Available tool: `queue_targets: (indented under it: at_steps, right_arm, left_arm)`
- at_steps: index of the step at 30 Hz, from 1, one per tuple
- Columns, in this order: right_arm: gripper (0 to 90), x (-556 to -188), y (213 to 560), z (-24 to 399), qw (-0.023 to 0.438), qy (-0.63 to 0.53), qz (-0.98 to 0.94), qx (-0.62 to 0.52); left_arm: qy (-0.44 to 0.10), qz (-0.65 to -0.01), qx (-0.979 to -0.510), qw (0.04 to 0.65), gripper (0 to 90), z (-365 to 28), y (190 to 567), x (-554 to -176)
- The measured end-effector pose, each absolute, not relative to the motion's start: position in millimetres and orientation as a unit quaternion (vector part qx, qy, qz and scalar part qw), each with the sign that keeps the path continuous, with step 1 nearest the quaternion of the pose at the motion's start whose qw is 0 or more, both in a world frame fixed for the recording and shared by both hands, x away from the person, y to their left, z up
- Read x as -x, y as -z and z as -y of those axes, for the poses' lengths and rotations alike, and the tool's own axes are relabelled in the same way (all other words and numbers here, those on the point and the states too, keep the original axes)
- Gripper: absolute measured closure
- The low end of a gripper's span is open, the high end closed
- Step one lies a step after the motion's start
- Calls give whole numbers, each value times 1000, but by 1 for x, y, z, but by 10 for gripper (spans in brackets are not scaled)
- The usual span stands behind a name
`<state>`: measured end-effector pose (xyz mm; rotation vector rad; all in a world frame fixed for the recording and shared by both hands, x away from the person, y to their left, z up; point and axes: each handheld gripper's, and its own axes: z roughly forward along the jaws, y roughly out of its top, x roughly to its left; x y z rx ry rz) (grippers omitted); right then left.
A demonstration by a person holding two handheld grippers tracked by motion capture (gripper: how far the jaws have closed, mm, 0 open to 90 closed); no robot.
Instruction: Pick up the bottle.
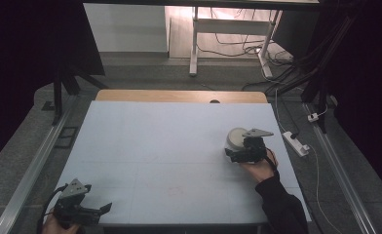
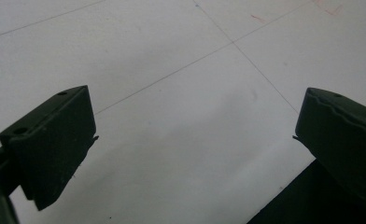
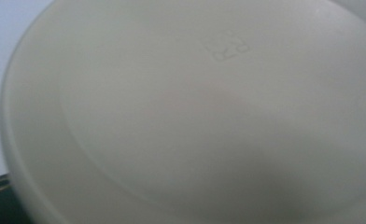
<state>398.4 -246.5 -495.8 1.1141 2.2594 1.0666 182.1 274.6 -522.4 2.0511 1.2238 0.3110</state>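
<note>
At the tabletop's (image 1: pixel 155 141) four o'clock, a white bowl (image 1: pixel 235 138) is met by the right gripper (image 1: pixel 240 152) from its six o'clock side; whether that gripper pinches it cannot be told. The left gripper (image 1: pixel 94 210) is held spread and empty at seven o'clock, well apart.

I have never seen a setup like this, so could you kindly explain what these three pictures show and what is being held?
A person sits at a table with a pale top, holding a two-jaw gripper in each hand. The high view looks down from above. The other two pictures come from cameras riding on the grippers. The left gripper, near the table's front left corner, has its jaws wide apart over bare tabletop and holds nothing. The right gripper is up against a round white container; that container's smooth surface sits very close to its camera. Whether the jaws actually clamp it is hidden.
</note>
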Motion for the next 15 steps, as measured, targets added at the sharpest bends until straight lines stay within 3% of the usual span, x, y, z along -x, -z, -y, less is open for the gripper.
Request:
queue_targets:
  at_steps: [15]
  right_arm:
    - [62, -384, 484, 225, 186, -400, -824, -355]
  left_arm:
    - [-120, -474, -795, 359, 0, -275, 522, -182]
